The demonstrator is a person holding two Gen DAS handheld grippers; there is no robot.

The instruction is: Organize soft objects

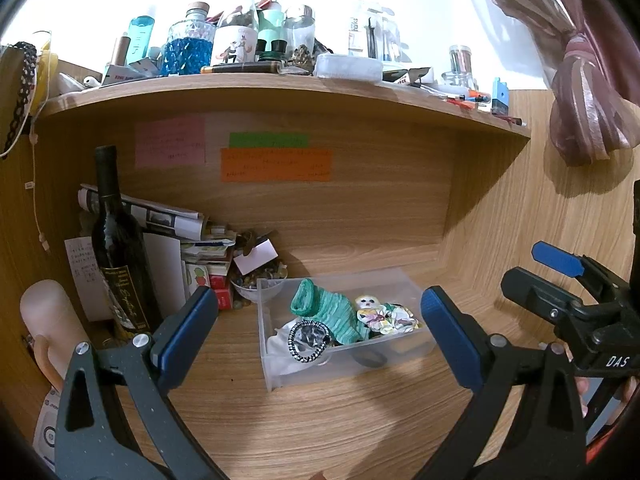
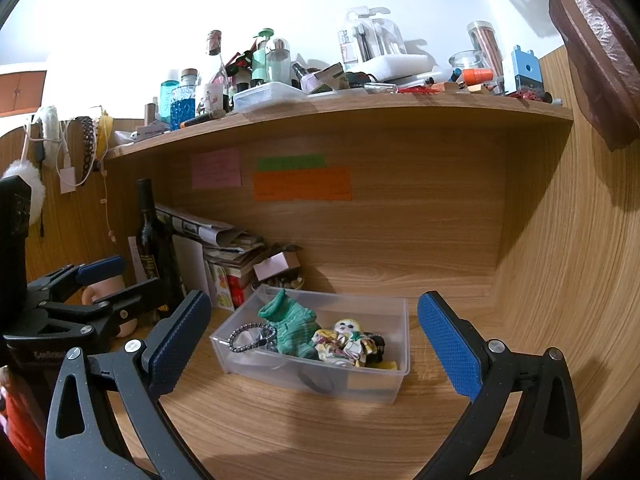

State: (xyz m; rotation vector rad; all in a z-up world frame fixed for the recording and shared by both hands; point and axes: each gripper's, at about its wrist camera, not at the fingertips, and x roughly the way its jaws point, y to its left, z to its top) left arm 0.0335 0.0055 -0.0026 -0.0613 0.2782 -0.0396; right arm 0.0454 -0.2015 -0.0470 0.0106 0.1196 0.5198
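The green sock [image 1: 336,314] lies in the clear bin [image 1: 340,368], beyond both grippers' wide-open, empty jaws.

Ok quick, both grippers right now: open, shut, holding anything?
Left gripper: open, holding nothing, aimed at the clear bin.
Right gripper: open, holding nothing, aimed at the same bin.
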